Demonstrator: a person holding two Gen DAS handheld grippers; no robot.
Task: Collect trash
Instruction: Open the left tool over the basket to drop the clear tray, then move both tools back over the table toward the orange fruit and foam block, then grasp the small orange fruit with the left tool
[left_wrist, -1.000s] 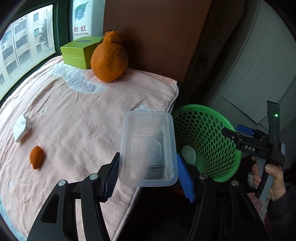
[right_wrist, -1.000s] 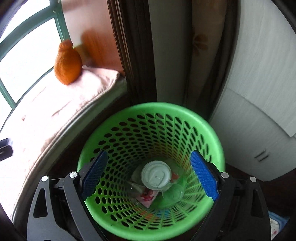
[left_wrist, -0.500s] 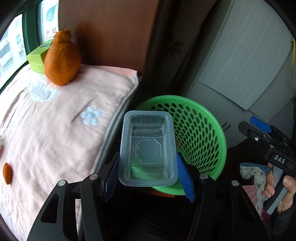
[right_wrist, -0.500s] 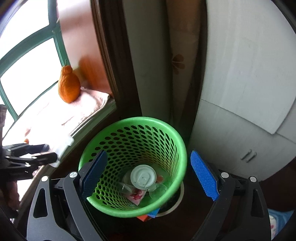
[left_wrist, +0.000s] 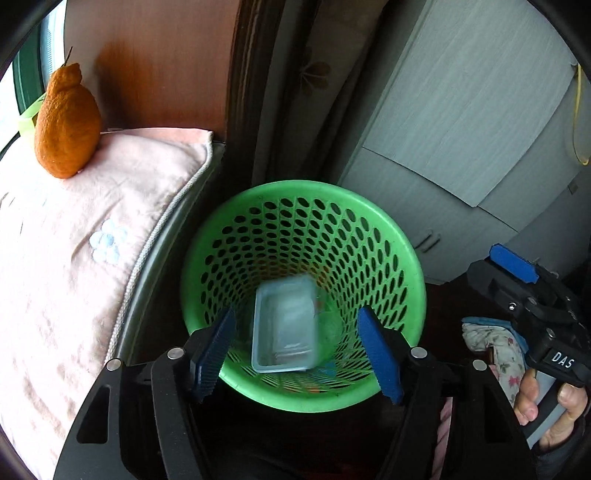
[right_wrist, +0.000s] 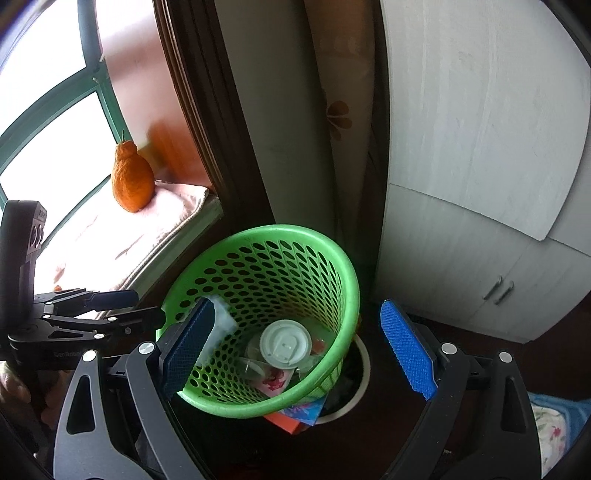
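A clear plastic tray (left_wrist: 284, 326) is inside the green perforated basket (left_wrist: 402, 258), blurred with motion. My left gripper (left_wrist: 297, 354) is open and empty just above the basket's near rim. My right gripper (right_wrist: 299, 350) is open and empty over the basket (right_wrist: 347, 280) from the other side. Inside the basket lie a white cup lid (right_wrist: 285, 343) and other wrappers; the tray (right_wrist: 221, 319) shows partly behind my left finger pad there. The left gripper also shows in the right wrist view (right_wrist: 110, 306), and the right gripper in the left wrist view (left_wrist: 517, 280).
A pink cushion (left_wrist: 74, 229) on the window ledge lies left of the basket, with a large orange fruit (left_wrist: 66, 118) at its back. Grey cabinet doors (right_wrist: 480, 184) and a curtain (right_wrist: 332, 110) stand behind the basket. Floral cloth (left_wrist: 495, 350) lies at the right.
My left gripper swung right from the cushion to over the basket, opened and let go of the clear tray, which dropped into the basket. My right gripper drew back from the basket.
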